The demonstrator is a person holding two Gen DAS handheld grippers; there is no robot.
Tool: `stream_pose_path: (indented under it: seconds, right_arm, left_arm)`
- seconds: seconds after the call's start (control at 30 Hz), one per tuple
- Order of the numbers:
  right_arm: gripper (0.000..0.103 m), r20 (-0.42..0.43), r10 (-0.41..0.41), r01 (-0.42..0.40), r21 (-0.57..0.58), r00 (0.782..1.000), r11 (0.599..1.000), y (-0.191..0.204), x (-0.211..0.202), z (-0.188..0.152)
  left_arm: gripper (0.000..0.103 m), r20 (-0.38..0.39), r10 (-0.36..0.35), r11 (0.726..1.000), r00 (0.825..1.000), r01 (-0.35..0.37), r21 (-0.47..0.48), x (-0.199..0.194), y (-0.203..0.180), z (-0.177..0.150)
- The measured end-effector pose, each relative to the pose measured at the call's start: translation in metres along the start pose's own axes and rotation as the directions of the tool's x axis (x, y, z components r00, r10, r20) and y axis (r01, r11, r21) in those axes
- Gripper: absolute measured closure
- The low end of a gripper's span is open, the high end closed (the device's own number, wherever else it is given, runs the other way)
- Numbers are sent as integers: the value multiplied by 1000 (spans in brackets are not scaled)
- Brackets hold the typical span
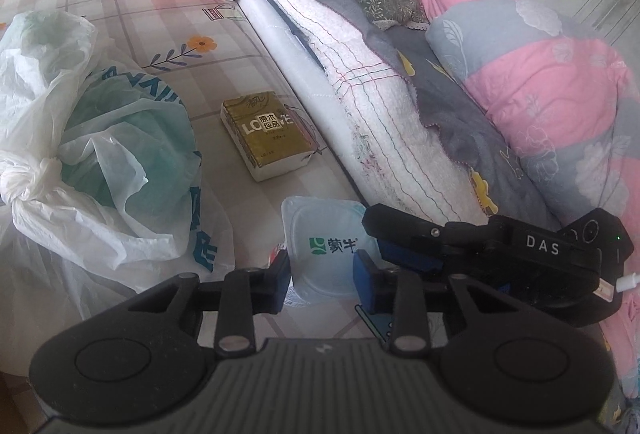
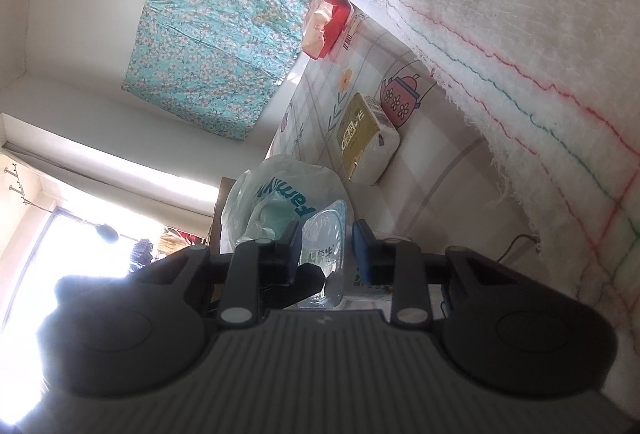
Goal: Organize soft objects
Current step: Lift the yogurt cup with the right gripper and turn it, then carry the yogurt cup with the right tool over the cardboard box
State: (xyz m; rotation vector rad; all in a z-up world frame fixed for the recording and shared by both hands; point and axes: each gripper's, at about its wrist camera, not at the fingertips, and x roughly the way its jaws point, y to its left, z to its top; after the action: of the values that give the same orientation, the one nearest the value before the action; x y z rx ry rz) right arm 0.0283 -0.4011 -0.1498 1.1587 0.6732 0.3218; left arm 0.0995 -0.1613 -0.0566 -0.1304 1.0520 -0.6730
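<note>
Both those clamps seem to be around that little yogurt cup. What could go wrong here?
The yogurt cup sits between the fingers of the left gripper and the right gripper. It looks thin-walled, so squeezing from both might crush it or burst its foil lid. The two grippers are crowded together and could knock each other.

Both views sit low, close over the yogurt cup (image 1: 326, 246); right view rolled sideways

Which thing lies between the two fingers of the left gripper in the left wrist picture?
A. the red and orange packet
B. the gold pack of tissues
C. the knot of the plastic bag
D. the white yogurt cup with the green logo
D: in the left wrist view the yogurt cup sits between the blue pads of the left gripper, while the gold tissue pack lies farther off on the tablecloth.
</note>
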Motion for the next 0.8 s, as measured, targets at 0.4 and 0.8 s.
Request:
stream_pose_path:
  seconds: [0.4,0.8]
  right_arm:
    - [75,8,22,-22,4,1000,1000,13,4,-2]
    - [75,19,51,-50,-17,999,999,34,1,-1]
  left_arm:
    - [69,36,4,1000,999,-4,0,-19,-4,-4]
    - [69,81,1,1000,997,-2,9,-43,-9,-5]
